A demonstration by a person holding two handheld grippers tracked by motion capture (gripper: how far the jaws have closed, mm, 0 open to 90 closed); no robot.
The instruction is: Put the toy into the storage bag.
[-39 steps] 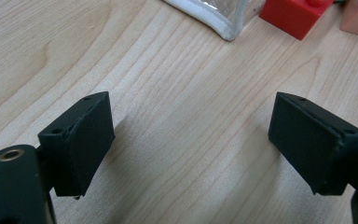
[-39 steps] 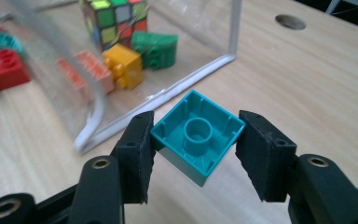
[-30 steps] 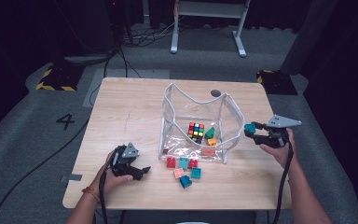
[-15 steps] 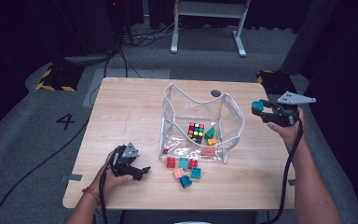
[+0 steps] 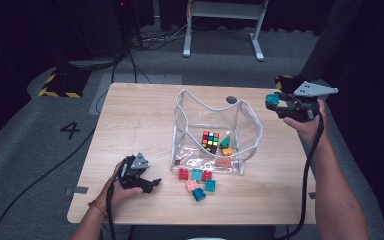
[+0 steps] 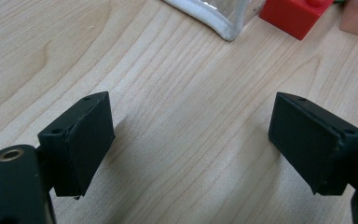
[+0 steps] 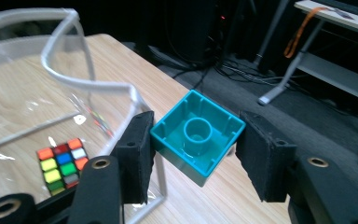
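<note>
At the near edge of the table (image 5: 130, 115), the left gripper (image 5: 147, 184) rests low on the wood, its jaws apart with nothing between them. A little farther lie loose toy bricks (image 5: 196, 181), red, pink and teal, just in front of the clear plastic bag (image 5: 215, 130). Inside the bag are a puzzle cube (image 5: 210, 141) and some bricks. Farther to the right, the right gripper (image 5: 276, 102) is in the air beside the bag's rim, clamped on a teal brick (image 7: 196, 135) by two opposite corners. This corner grip looks weak: the brick may twist and fall outside. The soft rim could also fold under it and block the opening.
</note>
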